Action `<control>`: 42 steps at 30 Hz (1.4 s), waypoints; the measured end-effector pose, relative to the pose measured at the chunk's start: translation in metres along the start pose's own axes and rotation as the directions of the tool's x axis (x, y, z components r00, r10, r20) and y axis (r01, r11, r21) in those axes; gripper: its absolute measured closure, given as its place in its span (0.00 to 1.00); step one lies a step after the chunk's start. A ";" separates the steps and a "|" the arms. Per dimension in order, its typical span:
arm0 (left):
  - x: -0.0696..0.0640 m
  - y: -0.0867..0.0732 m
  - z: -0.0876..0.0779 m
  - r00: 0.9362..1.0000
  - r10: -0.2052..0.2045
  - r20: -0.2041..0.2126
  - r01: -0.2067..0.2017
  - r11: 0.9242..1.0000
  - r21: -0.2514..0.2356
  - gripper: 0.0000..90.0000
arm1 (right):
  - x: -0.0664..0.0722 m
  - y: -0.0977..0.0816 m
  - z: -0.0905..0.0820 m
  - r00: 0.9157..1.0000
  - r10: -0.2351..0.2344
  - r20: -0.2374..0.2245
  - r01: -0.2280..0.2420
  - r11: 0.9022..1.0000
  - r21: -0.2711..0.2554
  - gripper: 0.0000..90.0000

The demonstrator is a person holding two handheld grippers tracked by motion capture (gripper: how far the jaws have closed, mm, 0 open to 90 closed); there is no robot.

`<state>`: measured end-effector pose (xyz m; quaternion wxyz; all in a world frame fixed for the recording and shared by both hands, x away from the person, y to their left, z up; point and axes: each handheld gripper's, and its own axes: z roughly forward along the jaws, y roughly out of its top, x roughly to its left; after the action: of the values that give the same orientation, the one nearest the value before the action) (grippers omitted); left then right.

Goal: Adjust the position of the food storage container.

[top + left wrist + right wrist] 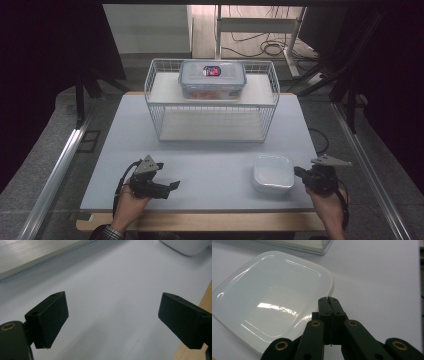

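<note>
I read this as barely begun – white container (pixel 273 172) sits untouched on the table (pixel 210 165) near its front right edge. Right gripper (pixel 328 299) jaws pressed together, empty, right beside its rim. Left gripper (pixel 112 315) jaws apart, nothing between them – all handling left
</note>
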<state>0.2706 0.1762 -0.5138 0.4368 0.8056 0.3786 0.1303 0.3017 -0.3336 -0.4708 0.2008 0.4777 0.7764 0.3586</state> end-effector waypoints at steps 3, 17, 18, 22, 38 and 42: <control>0.000 0.000 0.001 1.000 -0.001 0.000 0.001 1.000 0.004 0.10 | 0.010 0.004 0.006 0.999 -0.021 -0.024 0.021 1.000 0.000 1.00; -0.003 0.000 0.003 1.000 0.009 0.000 -0.009 1.000 0.013 0.10 | 0.045 0.023 0.035 0.987 -0.073 -0.144 0.073 0.997 -0.003 1.00; -0.003 0.000 0.003 1.000 0.009 0.000 -0.009 1.000 0.013 0.10 | 0.045 0.023 0.035 0.987 -0.073 -0.144 0.073 0.997 -0.003 1.00; -0.004 0.000 0.004 1.000 0.010 0.001 -0.010 1.000 0.018 0.10 | 0.059 0.030 0.045 0.977 -0.093 -0.190 0.095 0.995 -0.001 1.00; -0.004 -0.001 0.004 1.000 0.010 0.003 -0.010 1.000 0.017 0.10 | 0.107 0.040 0.062 0.945 -0.159 -0.287 0.169 0.986 0.012 1.00; -0.004 -0.001 0.004 1.000 -0.010 0.015 0.010 1.000 0.010 0.09 | 0.111 0.038 0.060 0.941 -0.173 -0.292 0.184 0.983 0.010 0.99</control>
<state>0.2699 0.1709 -0.5165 0.4362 0.8068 0.3800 0.1199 0.3121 -0.2026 -0.4782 0.1078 0.3515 0.8439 0.3907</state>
